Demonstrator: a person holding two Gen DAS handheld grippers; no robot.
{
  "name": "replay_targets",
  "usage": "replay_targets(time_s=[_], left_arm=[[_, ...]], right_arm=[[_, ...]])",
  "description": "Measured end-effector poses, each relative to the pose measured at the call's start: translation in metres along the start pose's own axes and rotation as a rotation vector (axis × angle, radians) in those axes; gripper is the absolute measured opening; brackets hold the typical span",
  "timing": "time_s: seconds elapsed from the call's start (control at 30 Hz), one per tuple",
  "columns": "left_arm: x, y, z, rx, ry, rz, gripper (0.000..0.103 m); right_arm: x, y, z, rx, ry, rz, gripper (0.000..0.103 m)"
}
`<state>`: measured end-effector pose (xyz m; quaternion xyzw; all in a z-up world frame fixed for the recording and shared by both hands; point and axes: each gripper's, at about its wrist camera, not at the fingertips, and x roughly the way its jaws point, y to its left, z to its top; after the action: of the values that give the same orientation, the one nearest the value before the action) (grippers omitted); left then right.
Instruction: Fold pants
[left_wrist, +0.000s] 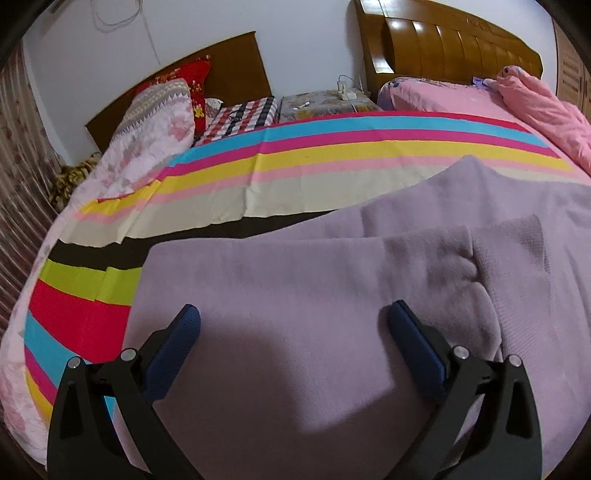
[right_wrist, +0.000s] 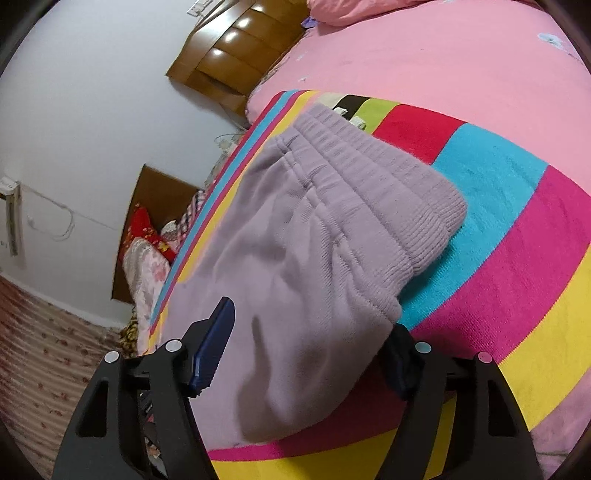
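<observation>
Lilac knit pants (left_wrist: 295, 295) lie spread on a striped sheet on the bed. In the left wrist view my left gripper (left_wrist: 293, 325) is open just above the flat pants fabric, with its blue fingertips (left_wrist: 184, 328) apart and holding nothing. In the right wrist view the pants (right_wrist: 295, 258) show their ribbed waistband (right_wrist: 388, 192) at the far end. My right gripper (right_wrist: 310, 339) is open. Its left finger (right_wrist: 216, 343) is over the fabric and its right finger is partly hidden behind the pants' near edge.
The multicoloured striped sheet (left_wrist: 332, 155) covers the bed. A pink quilt (left_wrist: 535, 107) and wooden headboard (left_wrist: 443, 44) are at the far right. A floral pillow (left_wrist: 155, 122), a red cushion (left_wrist: 195, 81) and a bedside table (left_wrist: 325, 101) lie beyond.
</observation>
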<state>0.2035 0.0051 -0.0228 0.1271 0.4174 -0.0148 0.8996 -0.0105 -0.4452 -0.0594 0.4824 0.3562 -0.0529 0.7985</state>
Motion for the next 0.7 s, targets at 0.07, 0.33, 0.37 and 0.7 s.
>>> replay_targets(time_s=[0.07, 0.33, 0.37, 0.7], left_arm=[[0.001, 0.000, 0.000, -0.002, 0.000, -0.003, 0.102], [0.003, 0.001, 0.001, -0.010, 0.000, -0.017, 0.102], [0.002, 0.001, 0.001, -0.011, -0.001, -0.019, 0.102], [0.007, 0.006, 0.003, -0.032, 0.010, -0.049, 0.102]], right_arm=[[0.003, 0.004, 0.001, -0.018, -0.006, -0.030, 0.074], [0.005, -0.001, 0.001, 0.018, -0.052, -0.002, 0.074], [0.005, -0.001, 0.000, 0.017, -0.054, -0.008, 0.074], [-0.007, -0.030, -0.013, 0.116, -0.124, 0.053, 0.024]])
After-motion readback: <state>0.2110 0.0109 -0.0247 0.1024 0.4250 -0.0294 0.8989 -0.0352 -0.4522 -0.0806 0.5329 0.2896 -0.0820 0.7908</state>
